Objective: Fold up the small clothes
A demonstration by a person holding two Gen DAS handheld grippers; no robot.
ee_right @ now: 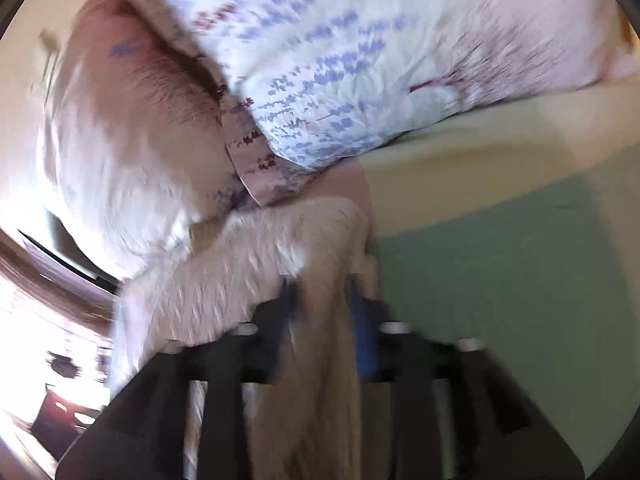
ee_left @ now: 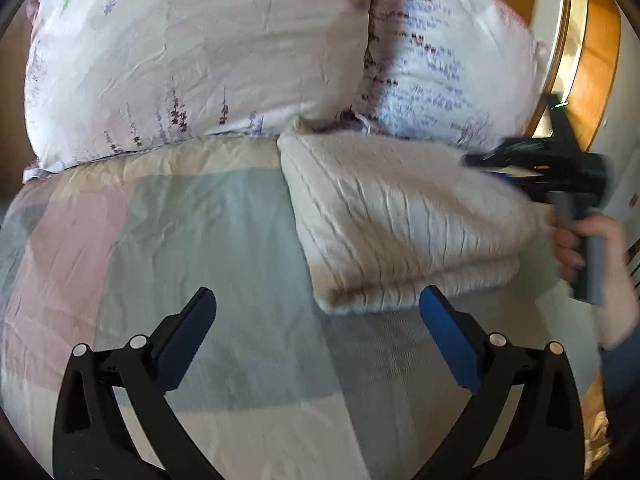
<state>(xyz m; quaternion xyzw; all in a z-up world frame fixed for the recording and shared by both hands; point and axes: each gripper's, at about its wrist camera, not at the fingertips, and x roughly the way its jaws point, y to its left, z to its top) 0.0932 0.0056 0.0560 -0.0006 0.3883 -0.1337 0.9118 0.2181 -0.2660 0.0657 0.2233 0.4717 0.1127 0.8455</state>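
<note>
In the left wrist view, the left gripper (ee_left: 318, 316) sits at the bottom centre of the frame with its jaws spread wide and nothing between them, above the checked bedspread (ee_left: 208, 248). The folded cream garment (ee_left: 404, 232) lies right of centre, up and to the right of this gripper; its near folded edge passes just behind the right fingertip. Its long axis runs from the lower centre toward the upper right, and its far end lies close to the two flowered pillows (ee_left: 192, 60) in the upper half. The right gripper (ee_left: 536, 164) appears blurred at the right edge, over the garment's far right side, with the right hand (ee_left: 580, 240) on its grip; its jaw state cannot be read here. In the right wrist view, also blurred, the right gripper (ee_right: 322, 288) sits at the bottom centre with its jaws narrowed around a strip of the cream garment (ee_right: 256, 264), which extends up and to the left toward the pillows (ee_right: 360, 60). Judgement: the right gripper is the nearer tool and already grips the garment; the left gripper would have to travel up and right to reach the near edge.
</note>
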